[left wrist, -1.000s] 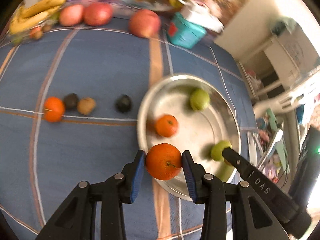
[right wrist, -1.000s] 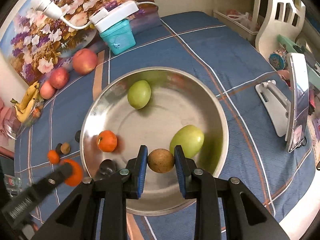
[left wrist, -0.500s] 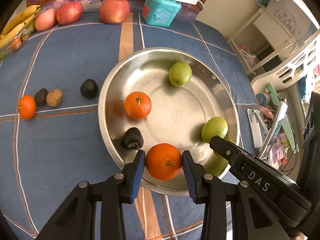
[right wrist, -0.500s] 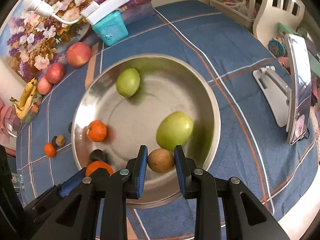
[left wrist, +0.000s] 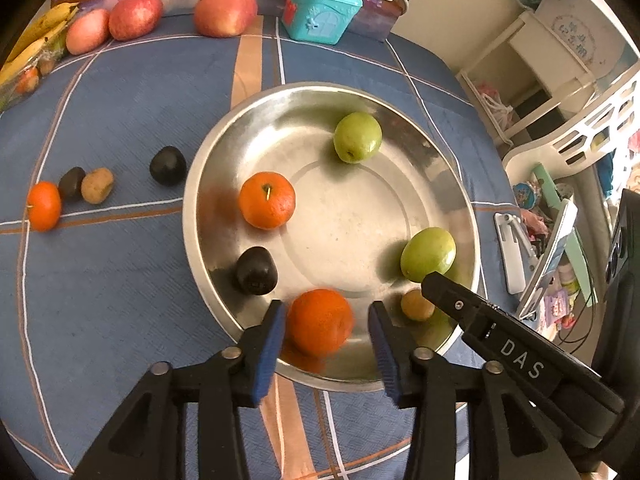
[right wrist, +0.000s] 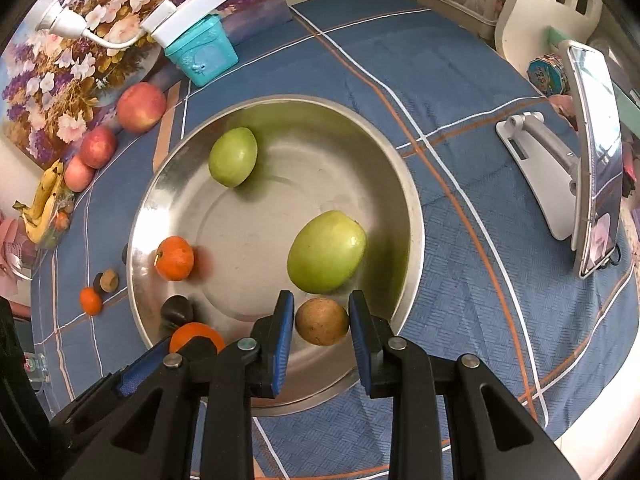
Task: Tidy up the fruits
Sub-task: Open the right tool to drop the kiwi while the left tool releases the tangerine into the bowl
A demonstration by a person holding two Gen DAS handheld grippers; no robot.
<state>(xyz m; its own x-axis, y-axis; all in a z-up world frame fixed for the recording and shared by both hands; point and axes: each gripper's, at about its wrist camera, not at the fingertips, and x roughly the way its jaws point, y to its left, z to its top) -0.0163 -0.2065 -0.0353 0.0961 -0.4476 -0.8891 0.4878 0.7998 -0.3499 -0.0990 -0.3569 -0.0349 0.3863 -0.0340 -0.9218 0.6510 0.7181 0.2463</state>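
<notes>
Both grippers are releasing fruit low over the round steel basin (left wrist: 436, 152) so nothing rolls: the left gripper (left wrist: 326, 344) is parted around the round orange (left wrist: 320, 322), the right gripper (right wrist: 322, 332) around the brown fruit (right wrist: 322, 321).

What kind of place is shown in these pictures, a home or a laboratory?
Most likely a lived-in home room. A table under a blue plaid cloth holds a steel bowl of fruit, a floral painting leans behind it, and a white chair stands beside cluttered shelves.
</notes>
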